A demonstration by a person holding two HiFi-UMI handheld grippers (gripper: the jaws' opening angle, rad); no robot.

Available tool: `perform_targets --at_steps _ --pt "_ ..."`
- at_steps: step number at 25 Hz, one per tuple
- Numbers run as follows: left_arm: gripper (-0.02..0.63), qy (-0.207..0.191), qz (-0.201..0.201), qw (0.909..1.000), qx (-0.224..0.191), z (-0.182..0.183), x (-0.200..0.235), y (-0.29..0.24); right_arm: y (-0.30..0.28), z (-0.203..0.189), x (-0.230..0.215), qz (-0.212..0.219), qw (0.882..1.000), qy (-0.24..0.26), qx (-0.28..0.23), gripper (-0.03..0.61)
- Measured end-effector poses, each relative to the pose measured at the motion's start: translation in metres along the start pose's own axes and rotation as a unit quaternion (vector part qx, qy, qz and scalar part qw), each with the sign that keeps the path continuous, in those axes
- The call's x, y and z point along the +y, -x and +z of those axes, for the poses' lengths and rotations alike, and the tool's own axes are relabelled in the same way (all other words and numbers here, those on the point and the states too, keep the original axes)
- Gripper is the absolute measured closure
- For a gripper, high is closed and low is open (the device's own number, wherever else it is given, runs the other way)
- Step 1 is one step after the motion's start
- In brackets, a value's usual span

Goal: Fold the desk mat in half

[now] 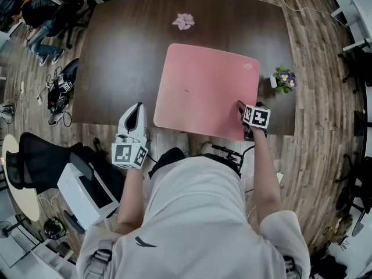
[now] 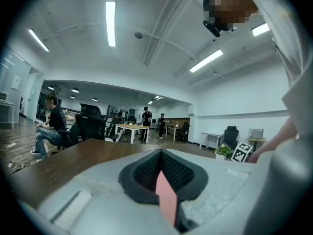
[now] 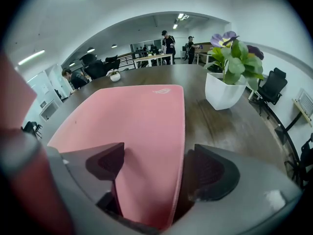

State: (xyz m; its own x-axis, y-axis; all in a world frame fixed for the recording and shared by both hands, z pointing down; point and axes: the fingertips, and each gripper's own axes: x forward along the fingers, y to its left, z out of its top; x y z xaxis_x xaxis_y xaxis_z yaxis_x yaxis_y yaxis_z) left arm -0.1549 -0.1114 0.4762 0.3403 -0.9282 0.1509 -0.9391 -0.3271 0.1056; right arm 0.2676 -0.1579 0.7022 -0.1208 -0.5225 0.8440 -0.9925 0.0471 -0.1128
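Observation:
The pink desk mat (image 1: 206,89) lies flat and unfolded on the dark wooden table (image 1: 116,51), its near edge at the table's front rim. My right gripper (image 1: 243,110) is at the mat's near right corner. In the right gripper view its jaws (image 3: 155,153) stand open, with the mat (image 3: 132,126) and its right edge running between them. My left gripper (image 1: 138,106) hovers at the table's front rim, just left of the mat's near left corner and apart from it. In the left gripper view it (image 2: 160,153) points up and across the table, jaws closed, a pink sliver showing between them.
A small white pot of purple flowers (image 1: 283,80) (image 3: 227,82) stands on the table just right of the mat. A pale pink crumpled thing (image 1: 183,21) sits at the far side. A black chair (image 1: 40,156) and a white box (image 1: 87,193) stand at my left.

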Motion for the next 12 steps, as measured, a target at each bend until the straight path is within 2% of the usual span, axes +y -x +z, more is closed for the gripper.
perform_targets --at_steps 12 --pt "0.609 -0.001 -0.003 1.0 0.001 -0.0019 -0.0042 0.0065 0.0002 0.0027 -0.0026 -0.009 1.0 0.001 -0.024 0.136"
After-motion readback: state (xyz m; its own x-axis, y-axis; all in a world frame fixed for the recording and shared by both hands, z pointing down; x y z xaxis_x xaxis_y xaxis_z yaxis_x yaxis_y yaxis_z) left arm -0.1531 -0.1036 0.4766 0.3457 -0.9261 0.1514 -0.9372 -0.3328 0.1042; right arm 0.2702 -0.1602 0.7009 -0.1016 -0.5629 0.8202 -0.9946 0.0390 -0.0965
